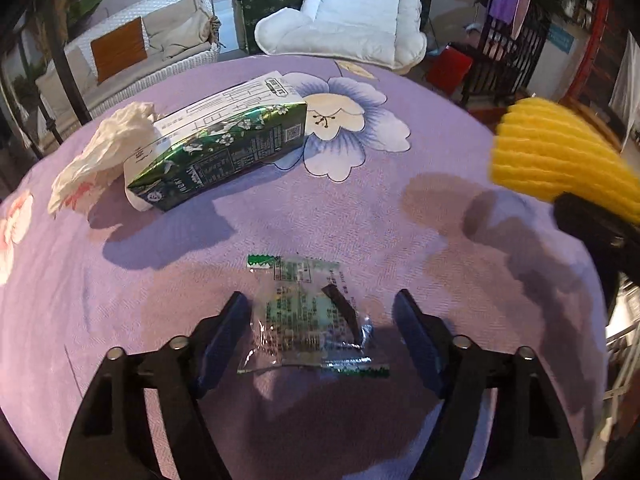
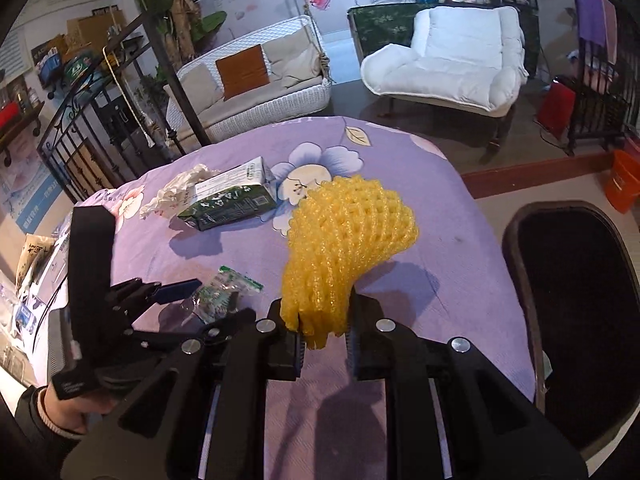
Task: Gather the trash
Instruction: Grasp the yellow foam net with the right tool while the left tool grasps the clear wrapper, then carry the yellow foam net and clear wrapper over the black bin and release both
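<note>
Your left gripper (image 1: 322, 330) is standing with its fingers (image 1: 224, 332) spread wide on either side of the clear snack wrapper (image 1: 308, 316), which is lying flat on the purple tablecloth (image 1: 400, 240) at the near edge; whether the pads are touching the film yet is hard to tell. Your right gripper (image 2: 324, 344) is pinching the lower end of the yellow foam fruit net (image 2: 344, 240), holding it up clear of the cloth, to the right of the wrapper. So you are working through the pickup step: one piece is in hand and a second is lined up. Next, you will probably need to lower the left fingers right onto the cloth and close them slowly, since the thin film could slip or bunch. Farther back on the left, the green milk carton (image 1: 216, 148) is lying on its side with the crumpled white tissue (image 1: 100, 152) touching its left end. To the far right, a dark bin (image 2: 576, 320) is waiting just beside the table.
</note>
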The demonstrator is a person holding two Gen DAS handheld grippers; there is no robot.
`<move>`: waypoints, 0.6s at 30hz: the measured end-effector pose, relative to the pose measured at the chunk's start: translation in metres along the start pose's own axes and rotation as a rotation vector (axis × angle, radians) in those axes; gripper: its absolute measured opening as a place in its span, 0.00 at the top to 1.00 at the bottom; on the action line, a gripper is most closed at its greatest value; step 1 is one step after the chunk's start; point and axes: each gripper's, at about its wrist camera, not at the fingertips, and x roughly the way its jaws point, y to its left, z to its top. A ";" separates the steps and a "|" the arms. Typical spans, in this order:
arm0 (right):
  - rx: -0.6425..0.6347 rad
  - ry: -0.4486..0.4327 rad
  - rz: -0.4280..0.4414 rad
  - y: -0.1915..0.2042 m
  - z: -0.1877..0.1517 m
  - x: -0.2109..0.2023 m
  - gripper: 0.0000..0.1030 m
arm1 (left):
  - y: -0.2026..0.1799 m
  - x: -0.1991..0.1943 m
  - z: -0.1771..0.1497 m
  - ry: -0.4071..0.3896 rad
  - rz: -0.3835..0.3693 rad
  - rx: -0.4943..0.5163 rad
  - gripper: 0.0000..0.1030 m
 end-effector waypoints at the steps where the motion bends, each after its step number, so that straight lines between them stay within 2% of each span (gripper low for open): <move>1: 0.005 -0.003 -0.003 -0.003 -0.002 -0.003 0.83 | -0.002 0.002 0.000 0.007 0.020 0.009 0.39; 2: 0.013 -0.006 -0.007 -0.006 -0.004 -0.006 0.83 | -0.003 0.003 0.000 0.011 0.031 0.009 0.44; 7: 0.046 -0.022 -0.020 -0.022 -0.014 -0.020 0.83 | 0.001 -0.002 -0.004 -0.008 0.030 -0.025 0.53; 18: 0.104 -0.049 -0.054 -0.057 -0.037 -0.046 0.83 | -0.009 -0.038 -0.022 -0.106 -0.062 -0.122 0.55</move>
